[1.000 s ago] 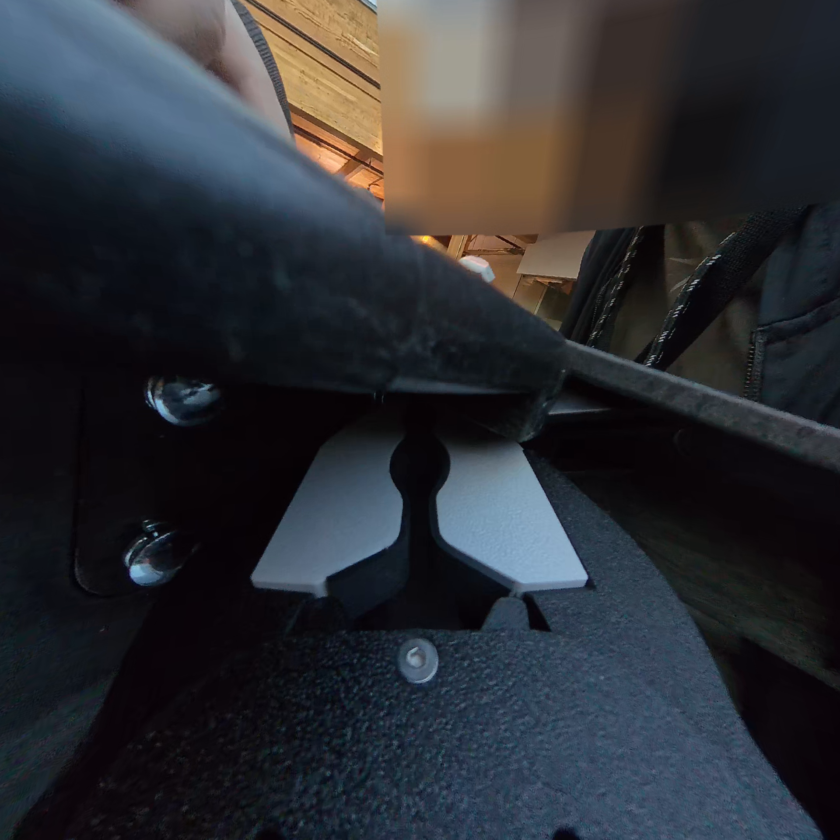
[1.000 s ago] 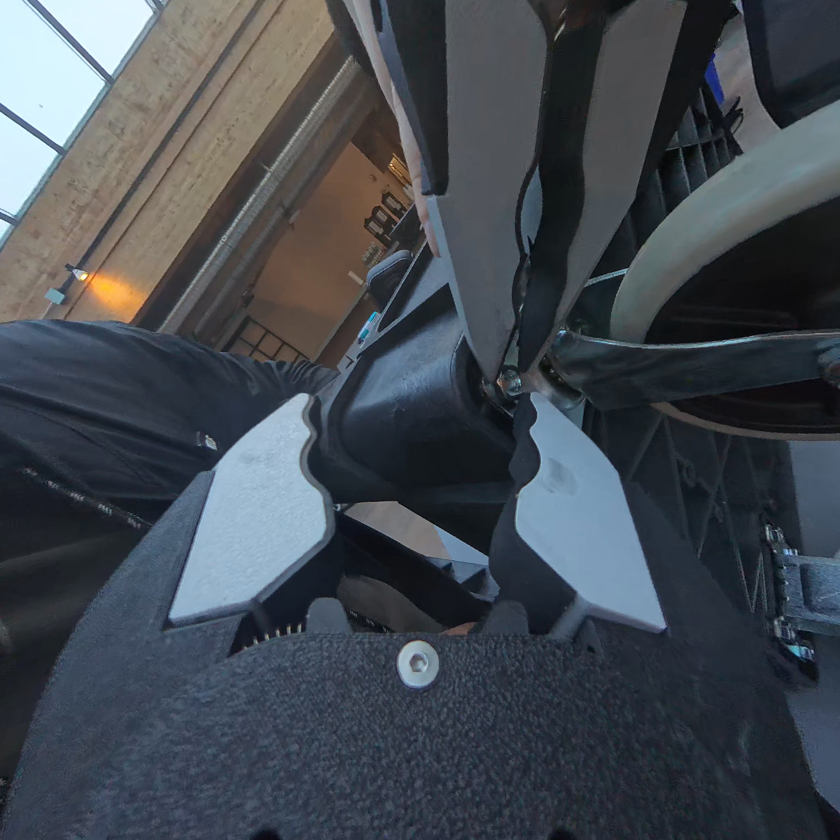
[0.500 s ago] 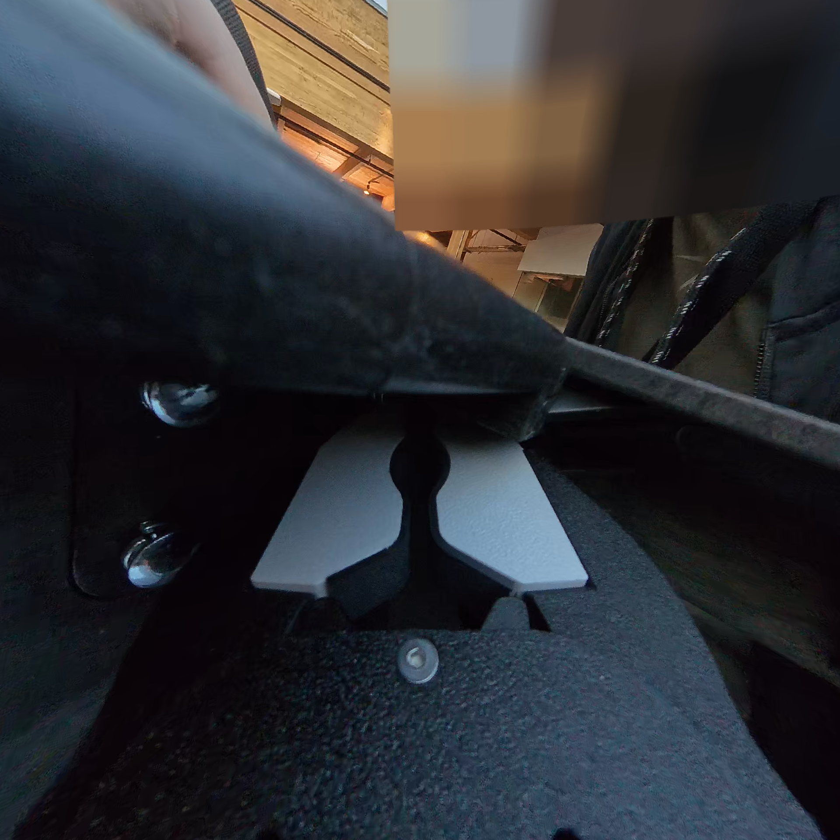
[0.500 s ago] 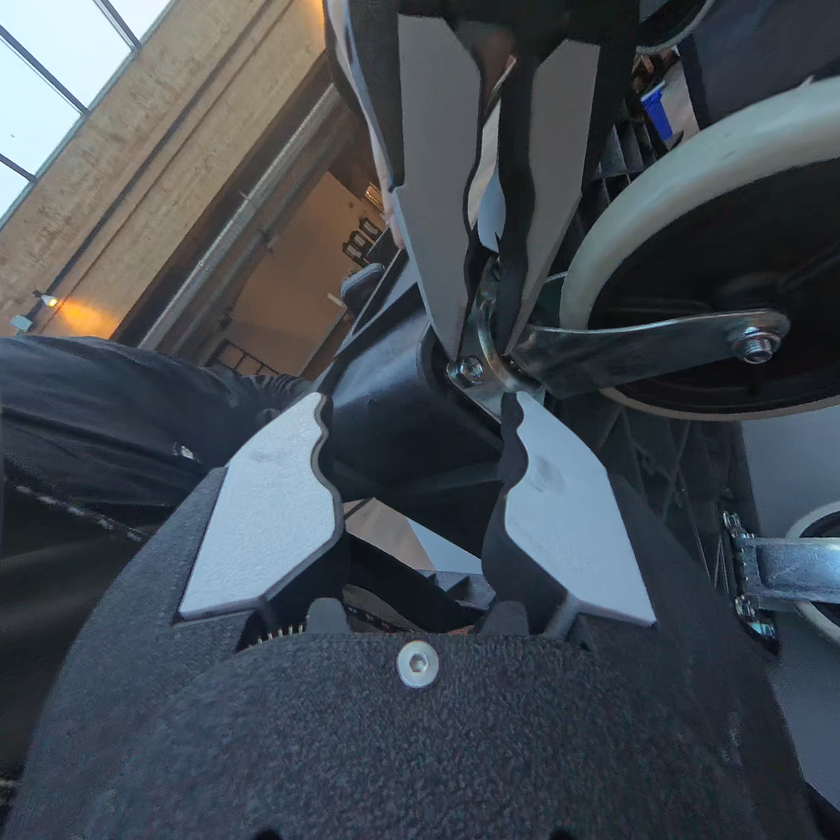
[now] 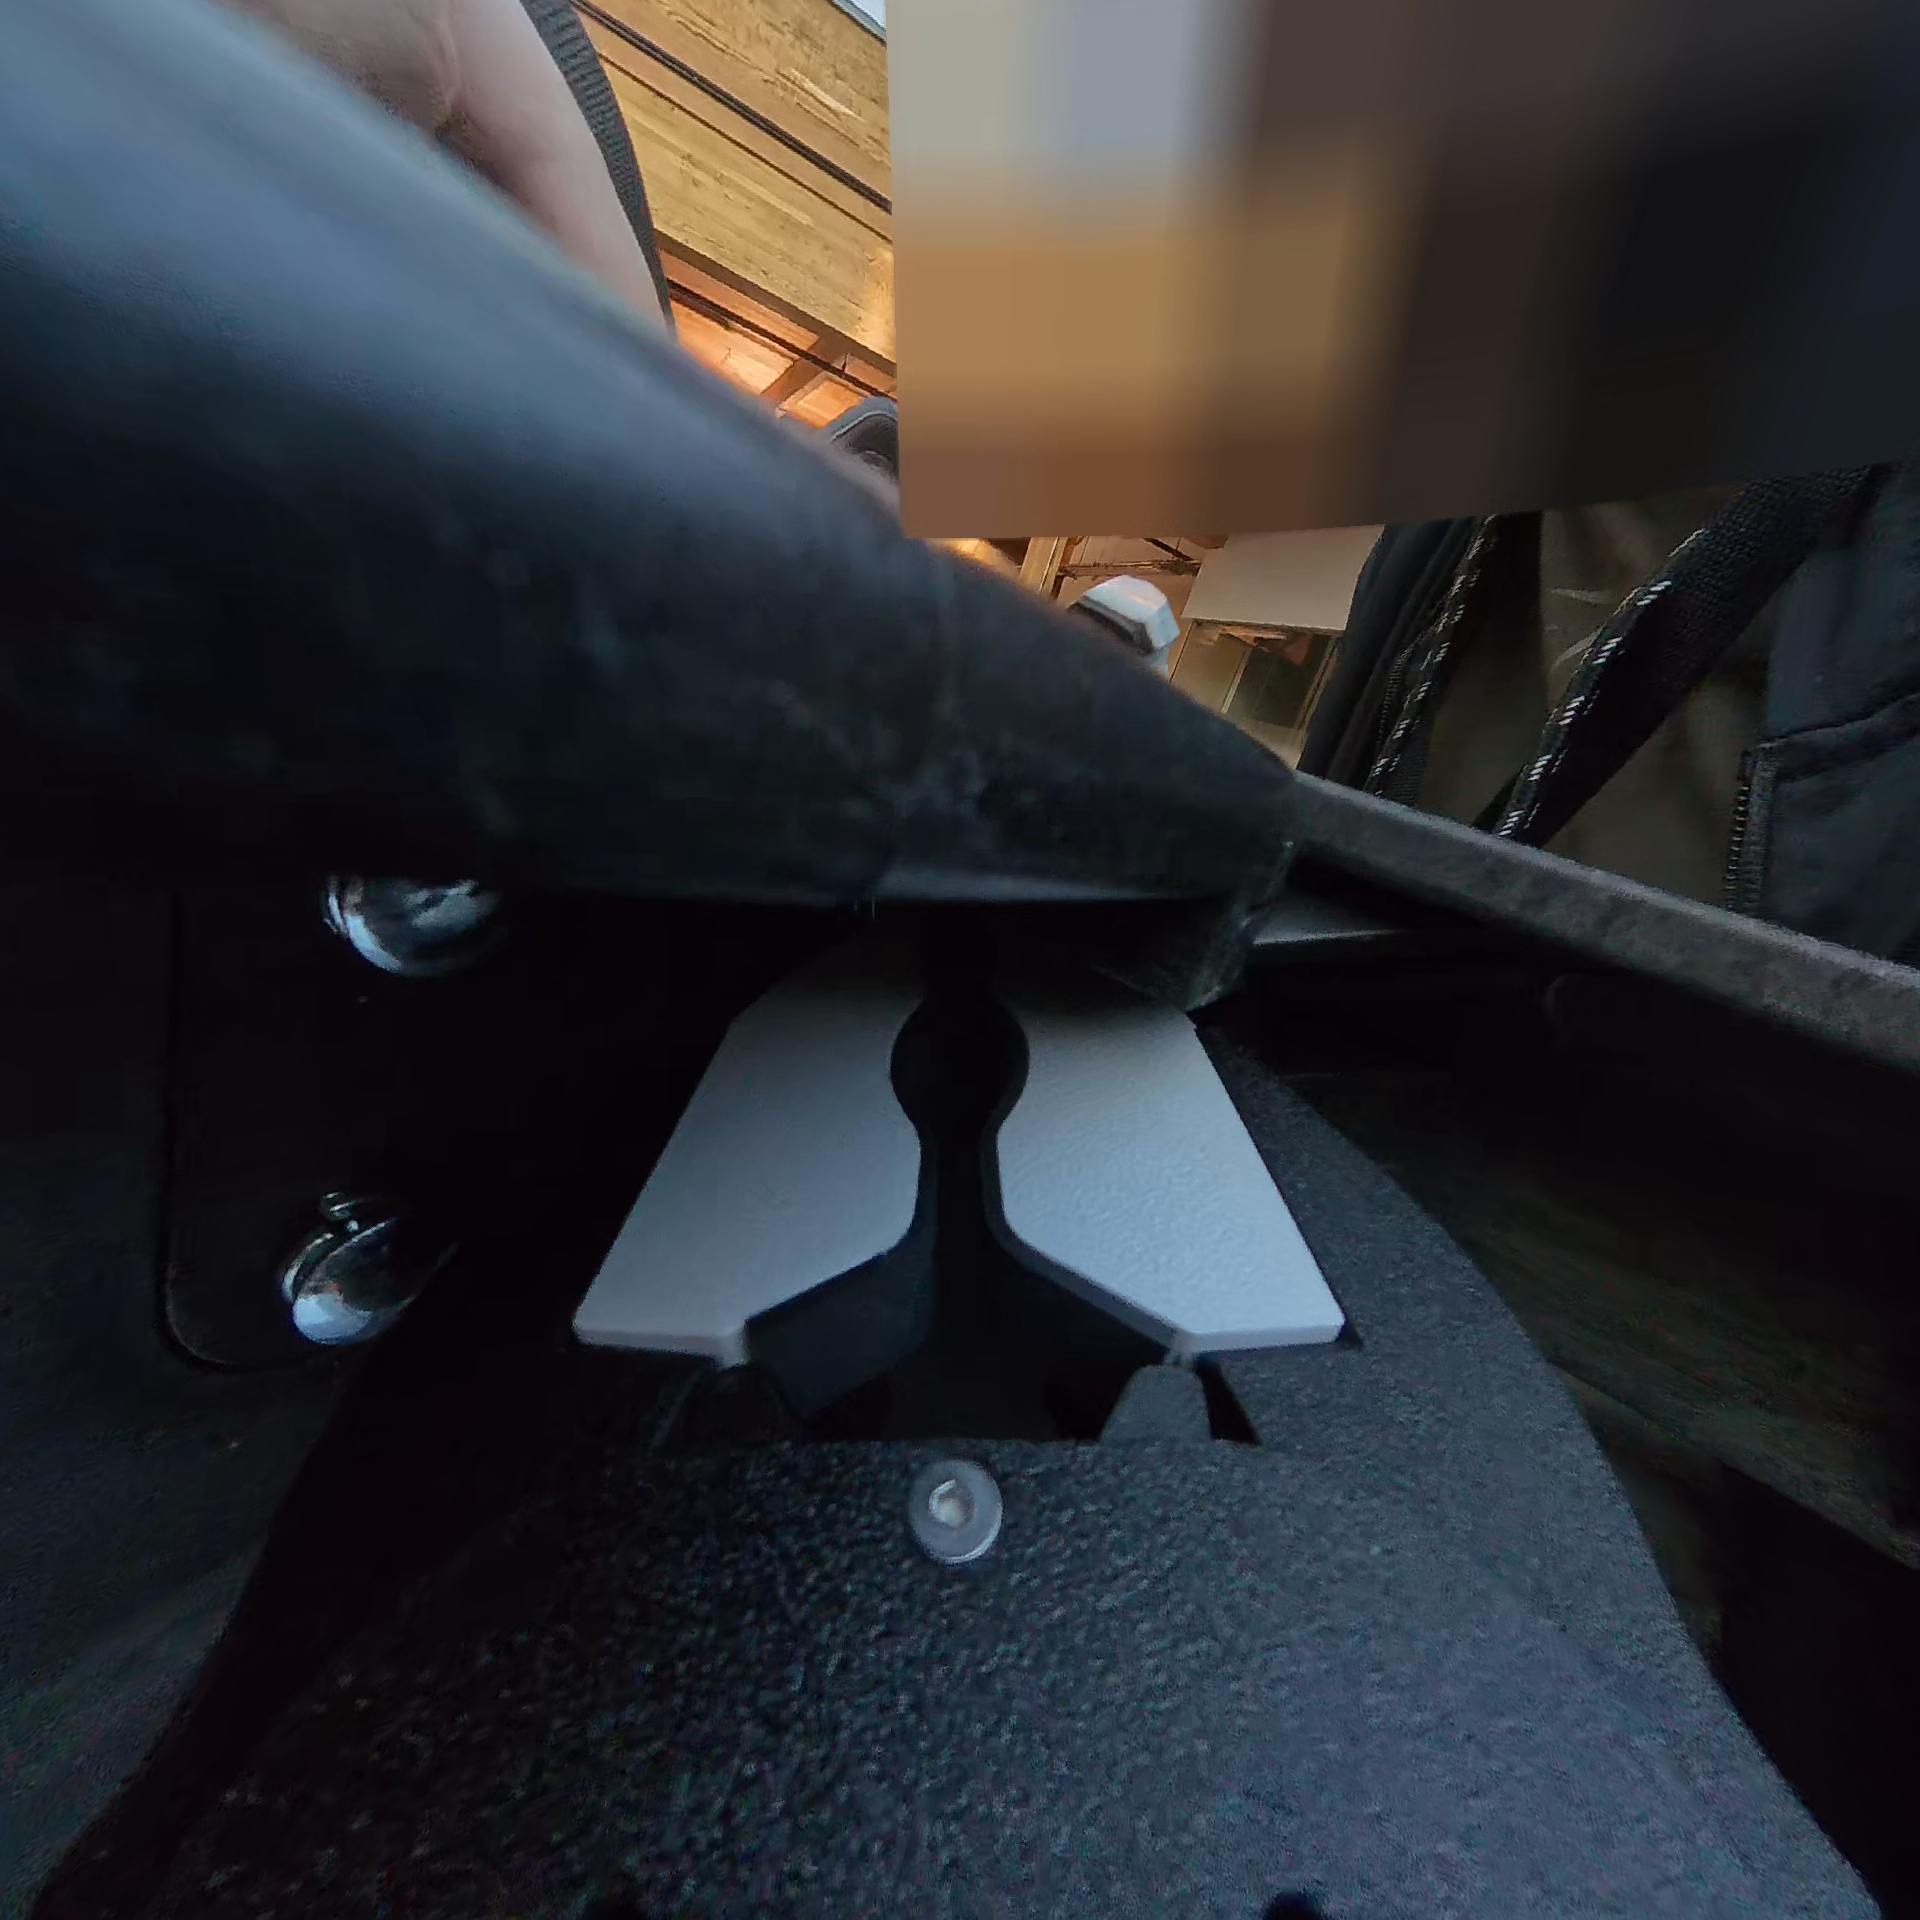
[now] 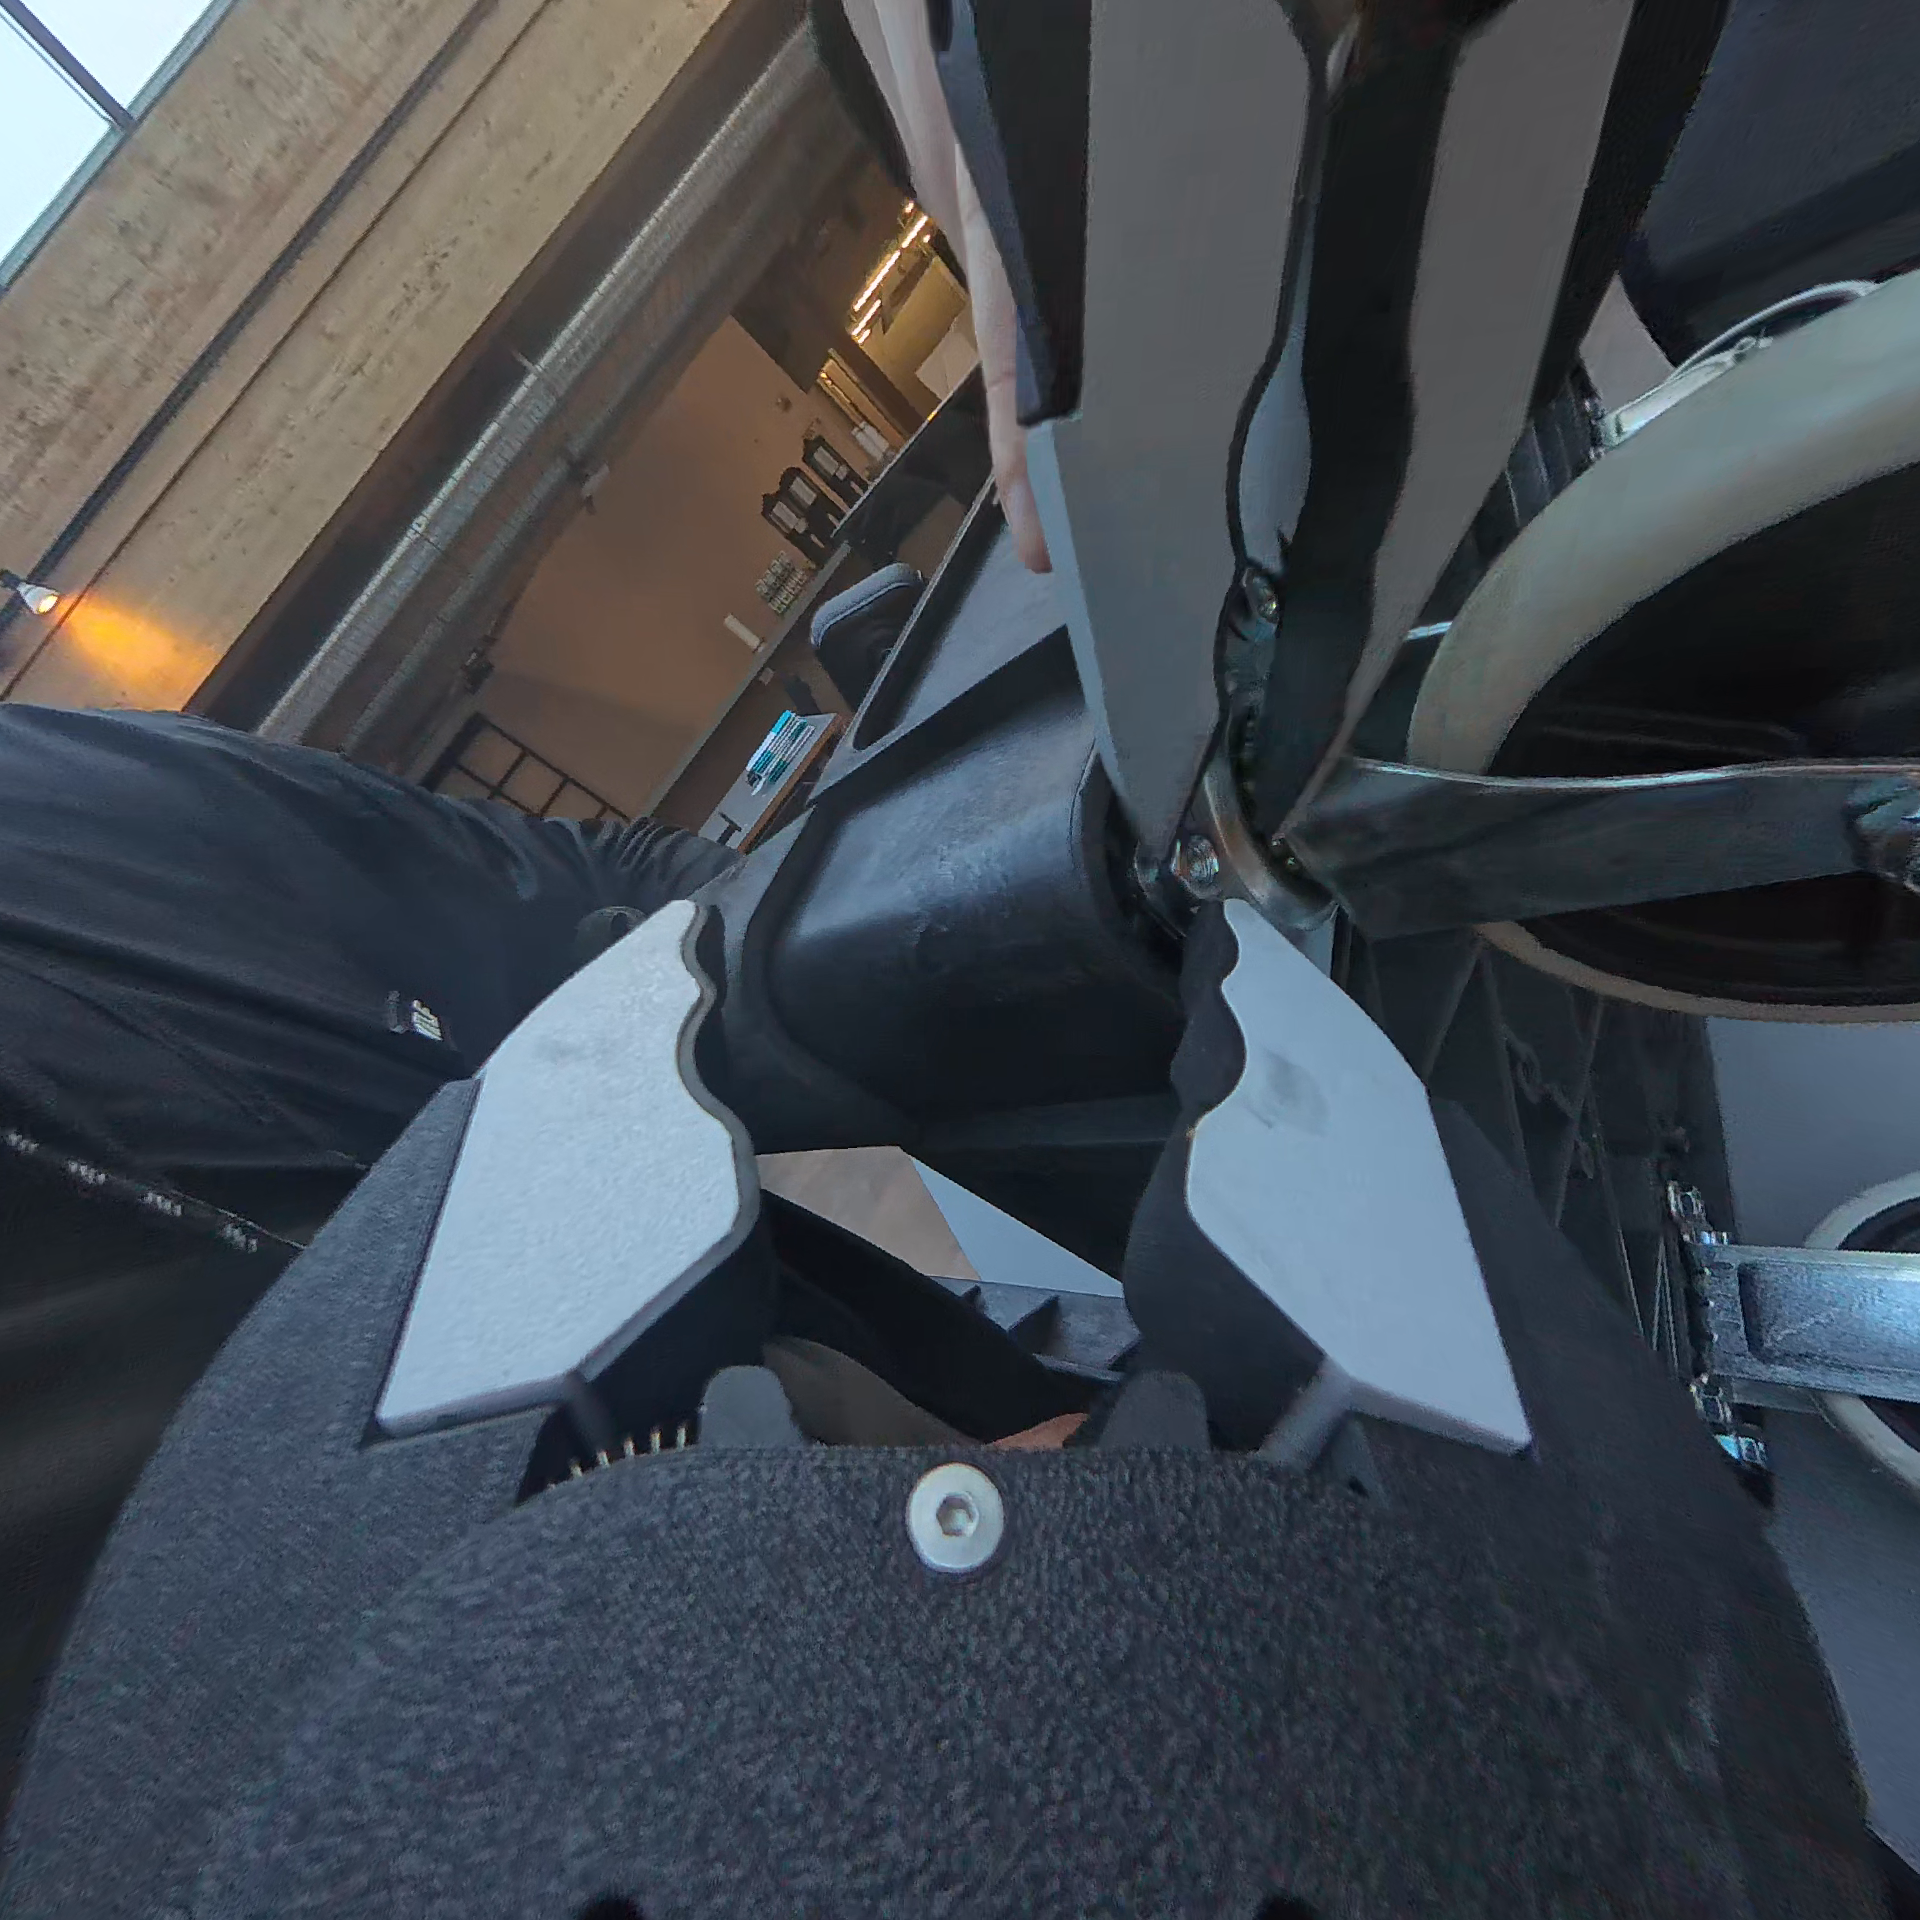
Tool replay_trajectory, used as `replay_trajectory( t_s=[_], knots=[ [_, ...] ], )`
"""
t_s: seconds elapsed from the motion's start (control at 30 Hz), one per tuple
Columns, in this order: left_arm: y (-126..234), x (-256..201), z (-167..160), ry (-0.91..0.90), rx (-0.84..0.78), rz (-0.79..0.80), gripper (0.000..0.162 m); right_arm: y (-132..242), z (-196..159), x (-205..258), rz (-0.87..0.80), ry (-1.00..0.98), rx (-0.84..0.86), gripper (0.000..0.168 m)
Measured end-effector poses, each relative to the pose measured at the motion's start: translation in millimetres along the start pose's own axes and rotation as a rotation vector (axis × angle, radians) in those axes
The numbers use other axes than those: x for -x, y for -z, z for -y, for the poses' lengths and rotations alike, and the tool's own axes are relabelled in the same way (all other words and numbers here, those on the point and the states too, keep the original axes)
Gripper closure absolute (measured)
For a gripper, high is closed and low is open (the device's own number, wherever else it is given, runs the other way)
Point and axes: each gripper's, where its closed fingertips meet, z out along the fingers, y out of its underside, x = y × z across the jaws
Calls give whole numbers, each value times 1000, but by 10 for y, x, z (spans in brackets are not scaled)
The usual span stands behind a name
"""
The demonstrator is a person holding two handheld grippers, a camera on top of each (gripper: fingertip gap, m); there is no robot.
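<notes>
A black cart base lies tilted, with its caster wheels showing. In the right wrist view my left gripper (image 6: 1226, 831) comes down from above, its grey fingers (image 6: 1143, 499) pinched together on the metal mount (image 6: 1236, 727) of a white-rimmed caster wheel (image 6: 1558, 499). My right gripper (image 6: 961, 914) is open, its jaws on either side of the black round hub (image 6: 935, 987) below that mount, not closed on it. In the left wrist view my left gripper (image 5: 961, 997) is shut, its tips hidden under a black moulded part (image 5: 520, 623).
Two shiny bolts (image 5: 410, 920) sit on a black plate left of the left gripper. A second caster (image 6: 1860, 1340) is at the right edge. A person in a dark jacket (image 5: 1766, 727) is close by, with a sleeve (image 6: 260, 935) on the left. My left and right fingertips are right by each other.
The right wrist view has shifted a little, so the caster and the left gripper sit lower and further right. The left wrist view is almost unchanged. Both jaws keep their states.
</notes>
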Motion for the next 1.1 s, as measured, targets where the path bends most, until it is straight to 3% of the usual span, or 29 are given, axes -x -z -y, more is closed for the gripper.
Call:
replay_trajectory(
  t_s=[1.1],
  knots=[
    [7, -24, 1, 10, -17, 4, 162, -74, -52, 78, -113, 104, 60, 68]
  ],
)
